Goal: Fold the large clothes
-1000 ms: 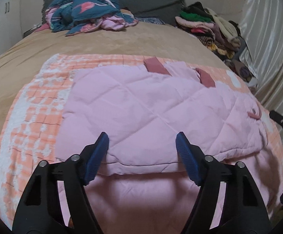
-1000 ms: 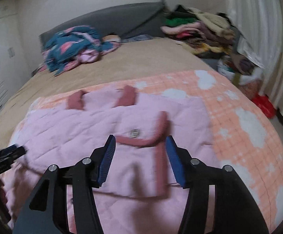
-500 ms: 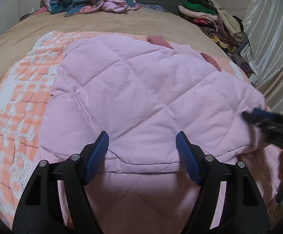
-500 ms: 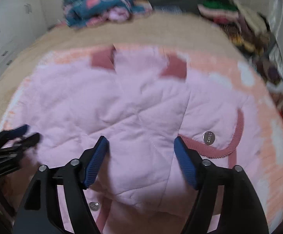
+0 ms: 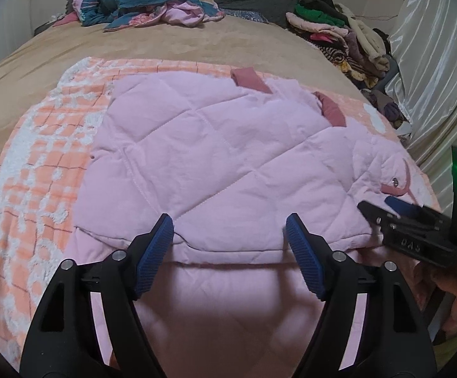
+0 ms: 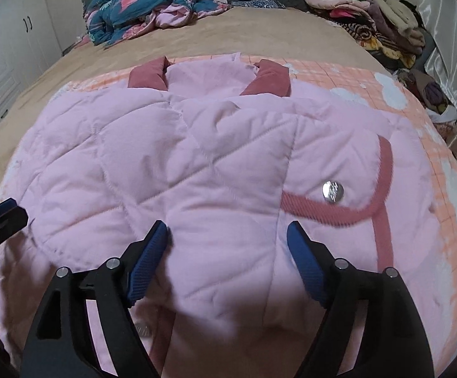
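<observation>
Left gripper (image 5: 229,245): at the bottom middle of the left view, fingers spread wide, holding nothing.
Right gripper (image 6: 227,253): at the bottom middle of the right view, fingers spread wide too, nothing between them (it also shows at the right edge of the left view).
Folded edge (image 5: 228,256): runs left to right just past the left fingers, in the lower middle of the frame; the left gripper looks nearer to its middle, the right one to its right end.
Pink jacket (image 5: 216,157): fills the middle of both views, lying flat, long side going left to right. It is soft, puffy, stitched in diamonds.
Trim (image 6: 383,208): dark pink, ribbed, at right of the right view, with a shiny snap button (image 6: 332,192) beside it.
Cuffs (image 6: 148,74): dark pink, at the jacket's far edge.
Blanket (image 5: 39,163): orange and white checks, fuzzy, under the jacket.
Bed (image 5: 171,42): tan and smooth.
Clothes pile (image 5: 338,31): upper right, well apart.
</observation>
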Demonstrator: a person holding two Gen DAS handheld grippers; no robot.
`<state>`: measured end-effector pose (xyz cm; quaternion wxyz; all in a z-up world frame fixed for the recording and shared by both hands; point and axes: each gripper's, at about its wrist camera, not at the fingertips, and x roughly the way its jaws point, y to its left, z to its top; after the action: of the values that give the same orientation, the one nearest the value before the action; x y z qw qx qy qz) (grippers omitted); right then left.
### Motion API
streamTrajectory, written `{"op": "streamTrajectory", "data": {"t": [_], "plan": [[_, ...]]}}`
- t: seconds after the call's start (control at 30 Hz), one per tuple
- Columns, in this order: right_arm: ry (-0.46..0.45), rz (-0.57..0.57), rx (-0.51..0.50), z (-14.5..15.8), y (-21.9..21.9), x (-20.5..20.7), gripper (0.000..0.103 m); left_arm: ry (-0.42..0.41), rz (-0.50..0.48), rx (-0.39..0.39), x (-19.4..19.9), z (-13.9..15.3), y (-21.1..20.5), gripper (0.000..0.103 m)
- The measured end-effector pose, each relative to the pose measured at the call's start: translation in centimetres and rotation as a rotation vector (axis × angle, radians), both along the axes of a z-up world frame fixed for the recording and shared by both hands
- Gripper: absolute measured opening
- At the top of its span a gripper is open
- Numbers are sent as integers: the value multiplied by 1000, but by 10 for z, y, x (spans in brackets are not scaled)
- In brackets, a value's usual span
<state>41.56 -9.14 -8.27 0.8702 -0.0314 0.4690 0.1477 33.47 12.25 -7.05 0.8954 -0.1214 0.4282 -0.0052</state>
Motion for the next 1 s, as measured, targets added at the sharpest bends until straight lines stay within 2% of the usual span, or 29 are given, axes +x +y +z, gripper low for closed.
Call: {"op": "streamTrajectory", "data": {"t": [0.13, 0.2, 0.37, 0.6, 1.0], "plan": [[-10, 1, 59, 13, -10, -18, 87, -22, -6, 6, -8, 13, -4, 77], [-20, -9, 89, 19, -17, -26, 95, -33, -10, -7, -13, 20, -5, 82], [-43, -24, 159, 37, -32, -46, 95, -55, 0, -2, -24, 30, -6, 94], [-128, -32, 163, 72, -45, -76, 96, -84, 20, 0, -44, 48, -4, 94], [-222, -45, 194, 115, -69, -129, 96, -178, 27, 3, -86, 85, -2, 94]]}}
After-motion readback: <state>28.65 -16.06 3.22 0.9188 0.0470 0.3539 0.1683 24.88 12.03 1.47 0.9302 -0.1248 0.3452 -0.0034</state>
